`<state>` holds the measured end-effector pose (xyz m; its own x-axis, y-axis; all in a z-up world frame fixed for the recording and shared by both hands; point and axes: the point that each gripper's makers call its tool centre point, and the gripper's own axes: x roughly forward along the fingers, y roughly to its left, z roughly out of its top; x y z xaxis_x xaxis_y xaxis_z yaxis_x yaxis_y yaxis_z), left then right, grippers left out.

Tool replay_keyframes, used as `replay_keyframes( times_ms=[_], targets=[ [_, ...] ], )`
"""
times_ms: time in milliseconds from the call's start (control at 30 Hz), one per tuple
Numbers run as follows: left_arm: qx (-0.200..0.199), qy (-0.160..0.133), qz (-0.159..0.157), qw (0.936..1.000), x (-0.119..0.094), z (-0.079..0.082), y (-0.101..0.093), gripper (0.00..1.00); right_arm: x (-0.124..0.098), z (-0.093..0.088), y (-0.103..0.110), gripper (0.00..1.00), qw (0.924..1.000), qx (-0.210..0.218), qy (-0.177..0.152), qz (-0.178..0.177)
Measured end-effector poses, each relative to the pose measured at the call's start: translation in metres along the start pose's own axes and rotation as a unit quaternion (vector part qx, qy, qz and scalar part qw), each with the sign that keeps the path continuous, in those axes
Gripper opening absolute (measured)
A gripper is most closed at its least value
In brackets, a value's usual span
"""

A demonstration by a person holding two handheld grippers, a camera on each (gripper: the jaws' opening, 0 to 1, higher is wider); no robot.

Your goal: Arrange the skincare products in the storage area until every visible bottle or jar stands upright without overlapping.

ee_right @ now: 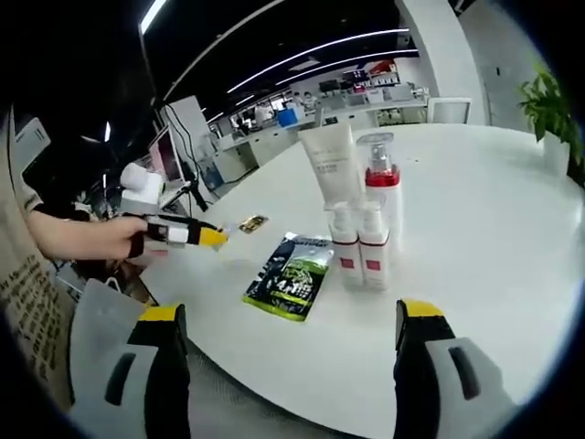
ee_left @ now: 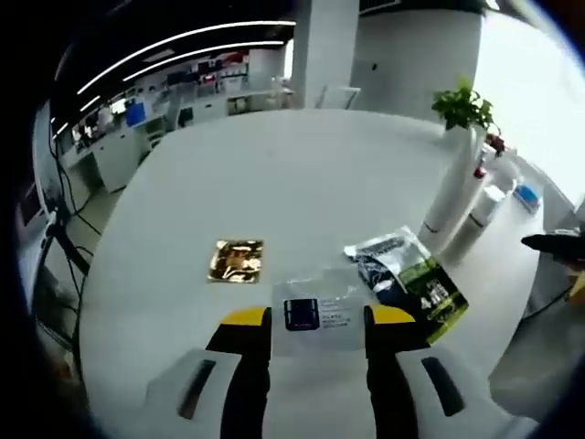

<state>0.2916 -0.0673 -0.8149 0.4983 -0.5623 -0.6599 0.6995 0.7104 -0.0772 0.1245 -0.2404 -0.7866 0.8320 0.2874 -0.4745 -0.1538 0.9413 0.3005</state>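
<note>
Bottles (ee_right: pixel 361 219) stand upright beyond the open right gripper (ee_right: pixel 291 334).

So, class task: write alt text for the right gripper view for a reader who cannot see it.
Four skincare bottles stand upright together on a round white table, beside a flat green-and-black sachet. The right gripper hovers open near the table's edge, while the left gripper reaches in from the left.

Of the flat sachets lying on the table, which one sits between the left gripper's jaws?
The clear sachet with the dark blue label. It lies between the left gripper's open yellow-tipped jaws; the gold sachet lies apart, and the black-and-green sachet beside it.
</note>
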Motion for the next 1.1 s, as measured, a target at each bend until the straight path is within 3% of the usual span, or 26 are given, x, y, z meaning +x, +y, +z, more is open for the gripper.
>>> replay_keyframes(
  times_ms=[333,633,867,967,1100],
  targets=[
    [0.026,-0.029,-0.023,0.999,-0.017,0.012,-0.024,0.37,0.003,0.0,0.012,0.86,0.9995,-0.008,0.001,0.03],
    [0.061,-0.047,-0.036,0.9964,-0.034,0.017,-0.045,0.37,0.009,0.011,0.036,0.74,0.9971,0.014,-0.026,0.07],
    [0.084,-0.059,-0.046,0.9936,-0.044,0.019,-0.061,0.37,0.017,0.025,0.065,0.61,0.9916,0.033,-0.036,0.12],
    [0.09,-0.064,-0.053,0.9926,-0.049,0.019,-0.068,0.37,0.02,0.04,0.079,0.56,0.9839,0.075,-0.058,0.152],
    [0.097,-0.074,-0.058,0.9908,-0.057,0.021,-0.076,0.37,0.025,0.047,0.088,0.45,0.9806,0.077,-0.057,0.171]
  ],
)
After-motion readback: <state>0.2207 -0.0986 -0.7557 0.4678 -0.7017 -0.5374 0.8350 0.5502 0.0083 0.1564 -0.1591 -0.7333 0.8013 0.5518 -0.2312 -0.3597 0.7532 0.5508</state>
